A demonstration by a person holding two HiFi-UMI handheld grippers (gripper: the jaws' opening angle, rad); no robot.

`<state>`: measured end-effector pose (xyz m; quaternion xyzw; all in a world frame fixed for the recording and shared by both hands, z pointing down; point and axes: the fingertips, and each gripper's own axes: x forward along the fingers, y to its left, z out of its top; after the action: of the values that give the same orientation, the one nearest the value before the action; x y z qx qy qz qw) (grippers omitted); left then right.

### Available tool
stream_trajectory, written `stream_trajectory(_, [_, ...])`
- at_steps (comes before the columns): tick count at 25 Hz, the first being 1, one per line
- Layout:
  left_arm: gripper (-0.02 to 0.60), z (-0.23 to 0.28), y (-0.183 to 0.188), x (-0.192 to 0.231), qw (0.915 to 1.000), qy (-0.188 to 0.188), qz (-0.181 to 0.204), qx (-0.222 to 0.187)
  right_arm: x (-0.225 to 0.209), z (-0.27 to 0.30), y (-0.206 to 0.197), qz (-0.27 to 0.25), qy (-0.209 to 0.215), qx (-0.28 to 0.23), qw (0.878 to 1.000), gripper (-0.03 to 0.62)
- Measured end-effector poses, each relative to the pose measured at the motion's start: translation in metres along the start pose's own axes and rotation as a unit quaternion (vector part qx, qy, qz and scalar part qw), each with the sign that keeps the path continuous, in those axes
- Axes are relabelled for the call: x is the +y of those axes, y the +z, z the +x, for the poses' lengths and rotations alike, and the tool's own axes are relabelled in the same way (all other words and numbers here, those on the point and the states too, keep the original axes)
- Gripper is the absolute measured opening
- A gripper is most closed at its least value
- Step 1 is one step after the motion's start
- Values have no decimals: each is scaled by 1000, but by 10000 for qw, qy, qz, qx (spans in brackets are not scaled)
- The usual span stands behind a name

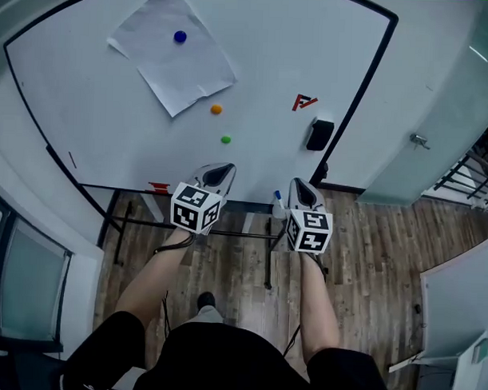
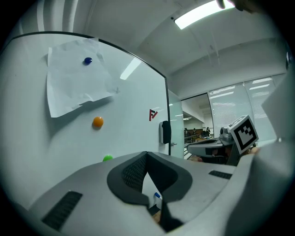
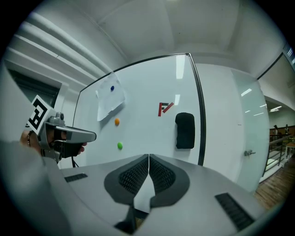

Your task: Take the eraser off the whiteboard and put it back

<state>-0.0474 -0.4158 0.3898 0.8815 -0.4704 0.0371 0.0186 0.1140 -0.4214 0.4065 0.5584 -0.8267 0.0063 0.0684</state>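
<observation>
The black eraser (image 1: 320, 134) sticks to the whiteboard (image 1: 111, 106) near its right frame, below a red mark (image 1: 304, 102). It also shows in the left gripper view as the eraser (image 2: 166, 132) and in the right gripper view as the eraser (image 3: 185, 130). My left gripper (image 1: 217, 175) and right gripper (image 1: 302, 192) are held side by side in front of the board's lower edge, short of the eraser. In their own views the left gripper (image 2: 146, 154) and the right gripper (image 3: 148, 156) are both shut with nothing between the pads.
A sheet of paper (image 1: 173, 52) hangs under a blue magnet (image 1: 180, 37), with an orange magnet (image 1: 216, 109) and a green magnet (image 1: 226, 139) below it. A blue-capped spray bottle (image 1: 278, 204) stands at the board's tray. A door handle (image 1: 420, 140) is to the right.
</observation>
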Motion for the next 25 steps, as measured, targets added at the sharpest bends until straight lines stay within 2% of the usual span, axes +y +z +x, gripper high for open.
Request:
stream_trajectory(12, [12, 61, 16, 6, 9972, -737, 88, -34, -45, 24, 23, 144, -770, -142, 9968, 26])
stream_trajectory(16, [12, 74, 17, 9, 9954, -949, 130, -35, -56, 32, 28, 386, -959, -275, 9943, 29])
stream_trajectory(17, [12, 76, 16, 10, 9950, -991, 129, -33, -58, 35, 28, 475, -971, -296, 9937, 48])
stream_trajectory(19, [12, 81, 15, 13, 9941, -1079, 126, -27, -63, 40, 27, 599, -995, -277, 9928, 184])
stream_trajectory(25, [12, 94, 13, 14, 9905, -1368, 146, -28, -76, 51, 26, 556, -1341, -206, 9892, 245])
